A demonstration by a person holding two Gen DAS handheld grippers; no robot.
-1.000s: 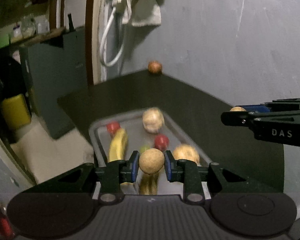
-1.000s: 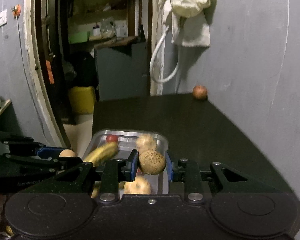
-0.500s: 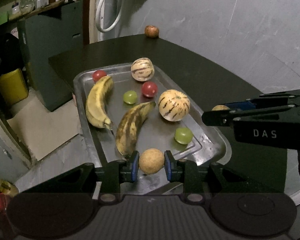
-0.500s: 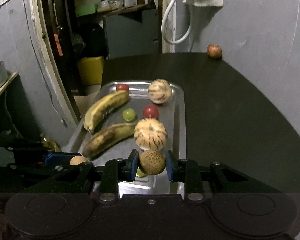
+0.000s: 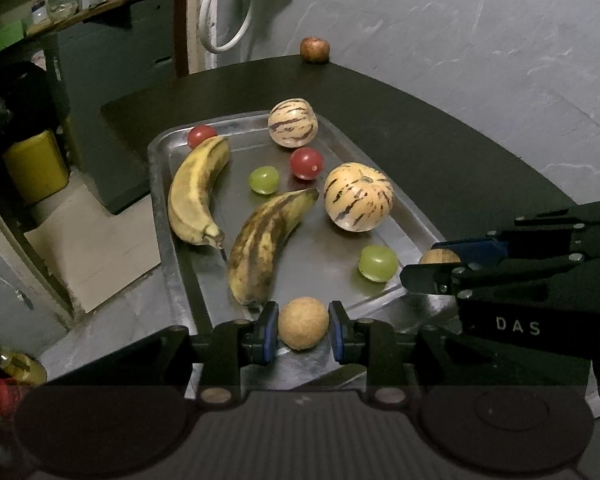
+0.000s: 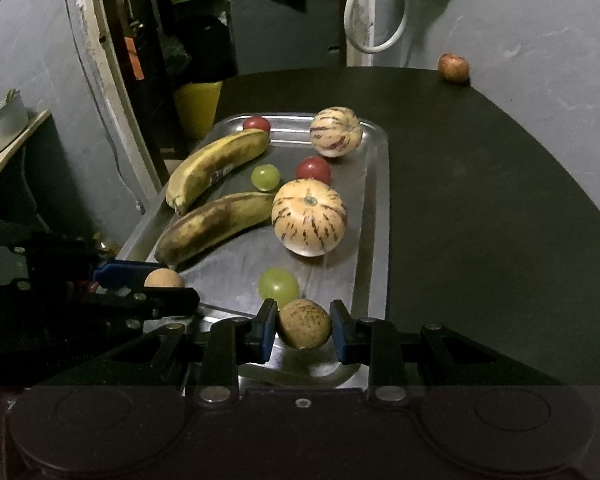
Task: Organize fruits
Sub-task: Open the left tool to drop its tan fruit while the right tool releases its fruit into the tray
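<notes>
The left gripper (image 5: 303, 329) is clamped on a pale tan round fruit (image 5: 303, 328) over the near edge of the metal tray (image 5: 164, 216); the right gripper (image 6: 303, 325) pinches a brown speckled fruit (image 6: 304, 323) above the tray's near right corner; bananas, striped melons, tomatoes and grapes lie in the tray on the dark worktop (image 6: 480, 200).

A dark tabletop (image 5: 440, 152) stood against a grey wall. A metal tray (image 5: 162, 216) lay directly on it near its left edge. Well apart from the tray, a small reddish-brown fruit (image 5: 315, 49) rested at the tabletop's far edge, just beside the wall.
</notes>
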